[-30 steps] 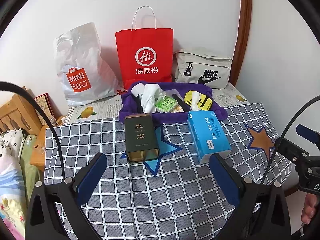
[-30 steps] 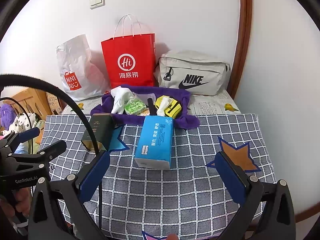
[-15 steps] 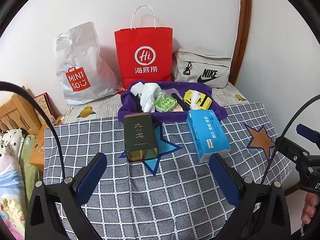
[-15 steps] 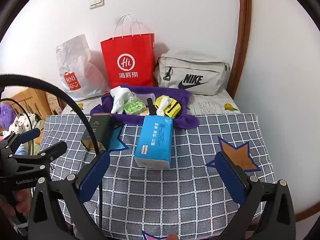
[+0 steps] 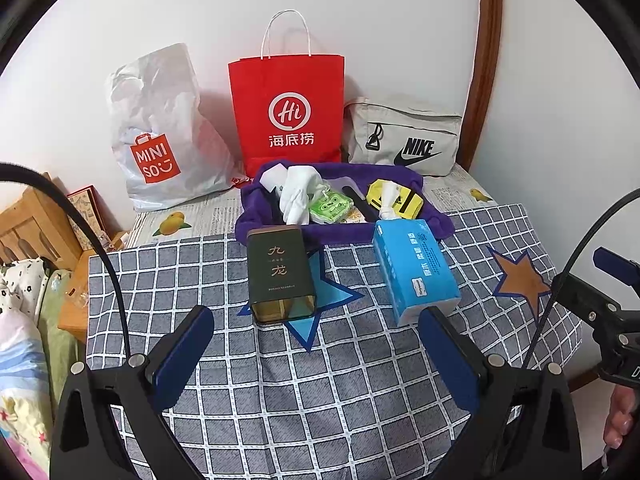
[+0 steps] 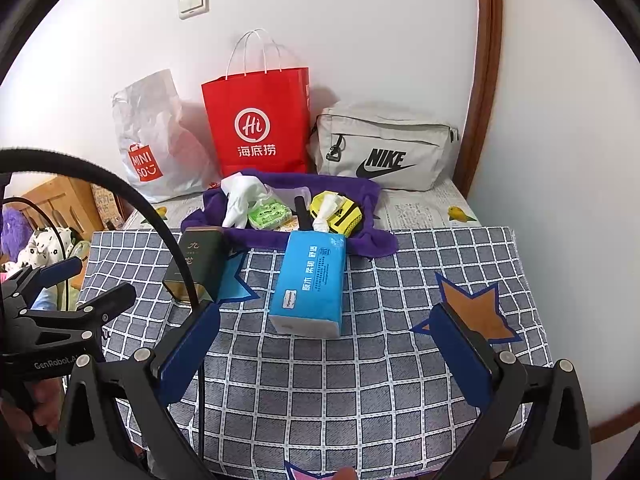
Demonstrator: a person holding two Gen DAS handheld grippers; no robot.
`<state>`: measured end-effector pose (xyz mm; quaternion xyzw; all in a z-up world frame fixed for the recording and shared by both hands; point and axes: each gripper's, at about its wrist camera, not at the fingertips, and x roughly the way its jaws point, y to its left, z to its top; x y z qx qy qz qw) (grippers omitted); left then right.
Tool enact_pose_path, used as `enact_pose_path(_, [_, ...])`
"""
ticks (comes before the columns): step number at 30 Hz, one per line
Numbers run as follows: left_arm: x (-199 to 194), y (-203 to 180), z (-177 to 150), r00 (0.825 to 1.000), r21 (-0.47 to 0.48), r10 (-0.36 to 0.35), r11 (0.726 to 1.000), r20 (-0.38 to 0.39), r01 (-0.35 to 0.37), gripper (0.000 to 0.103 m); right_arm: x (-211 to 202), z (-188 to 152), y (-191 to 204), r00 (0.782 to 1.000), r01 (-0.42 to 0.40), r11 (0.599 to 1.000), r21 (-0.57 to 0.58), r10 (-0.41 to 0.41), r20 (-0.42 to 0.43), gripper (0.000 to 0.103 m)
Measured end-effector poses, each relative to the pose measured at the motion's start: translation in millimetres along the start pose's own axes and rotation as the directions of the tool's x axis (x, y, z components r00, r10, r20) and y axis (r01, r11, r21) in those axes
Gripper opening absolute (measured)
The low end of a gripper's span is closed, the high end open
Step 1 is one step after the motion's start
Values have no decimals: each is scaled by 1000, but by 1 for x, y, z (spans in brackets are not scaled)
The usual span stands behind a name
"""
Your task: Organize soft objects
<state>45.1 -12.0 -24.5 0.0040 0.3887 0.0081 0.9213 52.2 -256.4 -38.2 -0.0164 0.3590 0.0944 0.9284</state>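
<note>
Both grippers are hovering low over the near edge of the desk [image 5: 344,380], fingers spread wide and gripping nothing: the left gripper [image 5: 316,348] is facing the dark tea tin [image 5: 280,276], the right gripper [image 6: 328,344] the blue tissue pack [image 6: 310,284], so each seems to be lining up on its own item. The soft things are sitting bunched on a purple towel [image 5: 400,226] at the back, probably gathered there for sorting. Counting: one tin, one blue pack, one white cloth [image 5: 298,192], one green packet [image 5: 330,208], one yellow pouch [image 5: 394,200]; three bags are leaning on the wall.
</note>
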Motion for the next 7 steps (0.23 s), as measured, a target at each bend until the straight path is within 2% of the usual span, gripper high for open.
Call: enact_pose_path(7, [-1, -1, 0, 1000, 6, -7, 1000, 11, 7, 103, -1, -3, 3, 1000, -1, 1000, -5, 1, -1, 103])
